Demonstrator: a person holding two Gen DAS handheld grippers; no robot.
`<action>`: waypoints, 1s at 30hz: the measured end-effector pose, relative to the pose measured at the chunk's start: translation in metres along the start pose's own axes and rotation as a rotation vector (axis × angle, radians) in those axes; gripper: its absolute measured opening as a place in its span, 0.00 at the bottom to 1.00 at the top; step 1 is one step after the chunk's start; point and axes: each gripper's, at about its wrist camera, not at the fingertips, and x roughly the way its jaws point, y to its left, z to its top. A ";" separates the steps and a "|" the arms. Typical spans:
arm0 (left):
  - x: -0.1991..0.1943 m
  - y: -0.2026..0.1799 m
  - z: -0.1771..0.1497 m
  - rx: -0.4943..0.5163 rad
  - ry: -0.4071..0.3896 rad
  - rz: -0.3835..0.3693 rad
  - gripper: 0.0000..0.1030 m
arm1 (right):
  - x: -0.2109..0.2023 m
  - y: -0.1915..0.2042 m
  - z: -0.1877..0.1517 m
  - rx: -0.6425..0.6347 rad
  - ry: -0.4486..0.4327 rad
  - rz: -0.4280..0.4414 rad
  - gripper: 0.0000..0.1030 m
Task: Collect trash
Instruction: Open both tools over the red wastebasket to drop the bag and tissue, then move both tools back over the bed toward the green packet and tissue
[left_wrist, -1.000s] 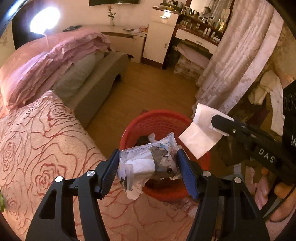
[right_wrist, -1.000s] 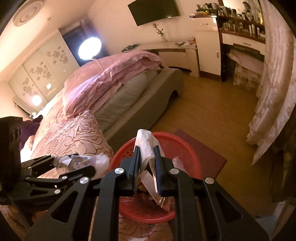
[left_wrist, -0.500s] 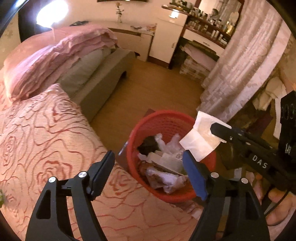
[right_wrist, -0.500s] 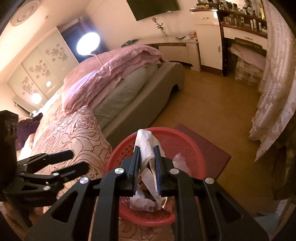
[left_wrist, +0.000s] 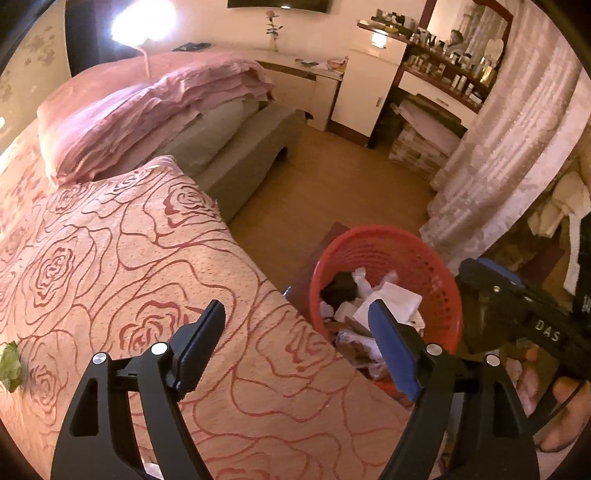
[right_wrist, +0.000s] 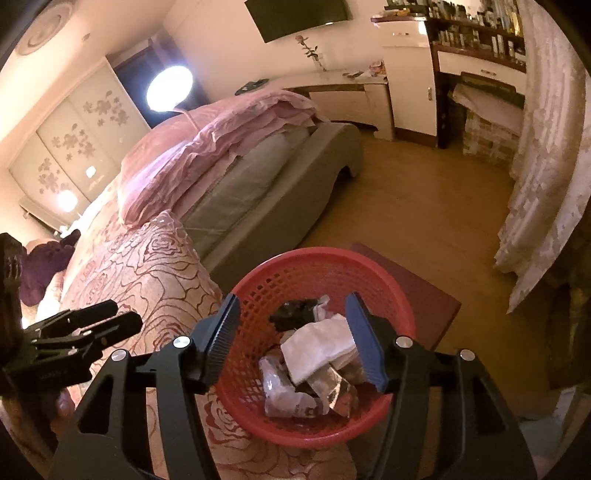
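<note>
Now both grippers are empty. The left gripper (left_wrist: 297, 341) has its two fingers spread wide apart over the edge of the bed (left_wrist: 110, 258), and nothing is between them. The right gripper (right_wrist: 291, 338) is wide open too and hangs right over the red basket (right_wrist: 391, 295), with nothing in its grip. The trash (right_wrist: 314, 362) lies inside the basket: a white tissue on top, some crinkly shiny wrappers under it, and something dark at the back. The basket stands on the floor, just beside the corner of the bed, on a dark red mat (right_wrist: 424, 295). So the dropping part looks done for these pieces, since they sit in the basket and no gripper holds anything. What is left? On the bed cover with the rose pattern I can see one small green thing (left_wrist: 9, 363) at the far left edge of the left view. It may be more trash, but I cannot tell what it is. The rest of the bed in view looks bare, so the job seems close to finished.
</note>
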 end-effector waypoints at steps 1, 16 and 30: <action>0.000 0.000 -0.001 0.001 -0.002 0.004 0.75 | -0.002 0.001 -0.001 -0.007 -0.003 -0.007 0.56; -0.010 0.011 -0.011 -0.001 -0.035 0.071 0.75 | -0.006 0.024 -0.021 -0.083 0.001 -0.018 0.61; -0.035 0.060 -0.035 -0.055 -0.065 0.179 0.75 | 0.003 0.076 -0.046 -0.173 0.027 0.019 0.74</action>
